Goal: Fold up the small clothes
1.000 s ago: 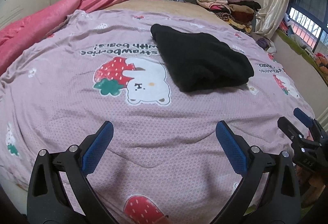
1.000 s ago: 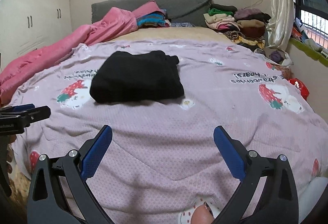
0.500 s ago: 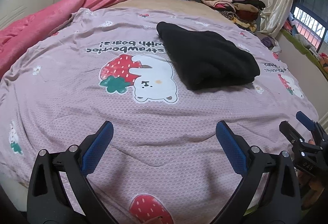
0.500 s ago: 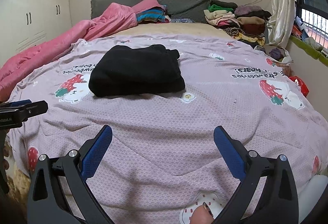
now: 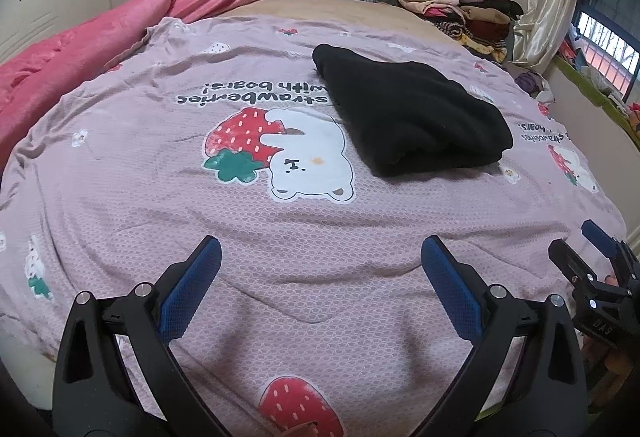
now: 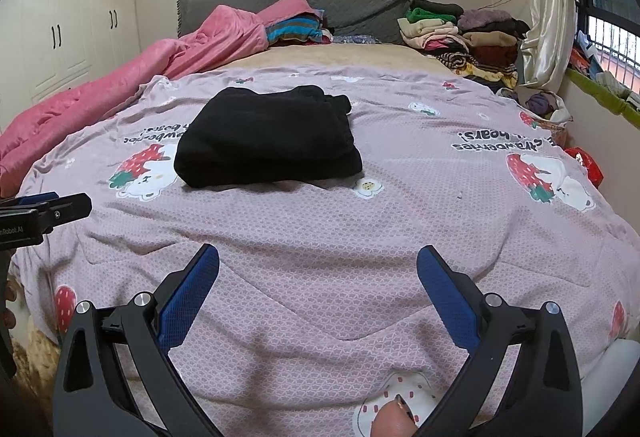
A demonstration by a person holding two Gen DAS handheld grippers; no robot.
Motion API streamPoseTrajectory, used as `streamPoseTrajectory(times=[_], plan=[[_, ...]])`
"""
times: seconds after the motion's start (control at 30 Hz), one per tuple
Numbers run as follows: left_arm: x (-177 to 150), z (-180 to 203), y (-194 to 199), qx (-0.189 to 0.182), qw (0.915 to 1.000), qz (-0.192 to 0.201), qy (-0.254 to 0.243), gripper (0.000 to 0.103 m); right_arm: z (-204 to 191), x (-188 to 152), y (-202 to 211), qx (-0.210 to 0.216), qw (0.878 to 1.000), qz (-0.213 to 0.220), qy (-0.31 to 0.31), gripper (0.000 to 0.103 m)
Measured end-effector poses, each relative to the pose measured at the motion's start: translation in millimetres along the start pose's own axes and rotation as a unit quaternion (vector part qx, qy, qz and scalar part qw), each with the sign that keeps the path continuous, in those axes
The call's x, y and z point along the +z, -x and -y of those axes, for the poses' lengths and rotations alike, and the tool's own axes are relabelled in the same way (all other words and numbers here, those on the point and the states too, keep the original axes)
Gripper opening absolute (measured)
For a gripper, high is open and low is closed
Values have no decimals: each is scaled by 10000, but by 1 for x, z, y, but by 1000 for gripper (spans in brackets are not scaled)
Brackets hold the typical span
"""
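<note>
Both grippers, spread, apparently backed off black garment (image 5: 412,117).

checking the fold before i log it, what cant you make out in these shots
- Black garment: both views show only its top and near edges; its type and inner folds stay hidden.
- Right gripper in the left view: cut off by the frame edge.
- Clothes pile by the headboard: too small and jumbled to tell items apart.
</note>
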State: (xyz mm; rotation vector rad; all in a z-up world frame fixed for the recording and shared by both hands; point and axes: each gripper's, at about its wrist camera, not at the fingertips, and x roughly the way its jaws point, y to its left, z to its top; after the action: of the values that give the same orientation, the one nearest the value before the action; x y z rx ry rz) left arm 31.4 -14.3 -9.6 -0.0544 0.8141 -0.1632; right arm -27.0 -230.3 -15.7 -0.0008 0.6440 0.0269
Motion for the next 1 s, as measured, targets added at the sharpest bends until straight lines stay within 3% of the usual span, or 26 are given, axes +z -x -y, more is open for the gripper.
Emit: streamPoseTrajectory(times=[1.0], plan=[[1,1,2,206,9998,-4,-74,94,1,0,2,-19,10000,5,6,99]])
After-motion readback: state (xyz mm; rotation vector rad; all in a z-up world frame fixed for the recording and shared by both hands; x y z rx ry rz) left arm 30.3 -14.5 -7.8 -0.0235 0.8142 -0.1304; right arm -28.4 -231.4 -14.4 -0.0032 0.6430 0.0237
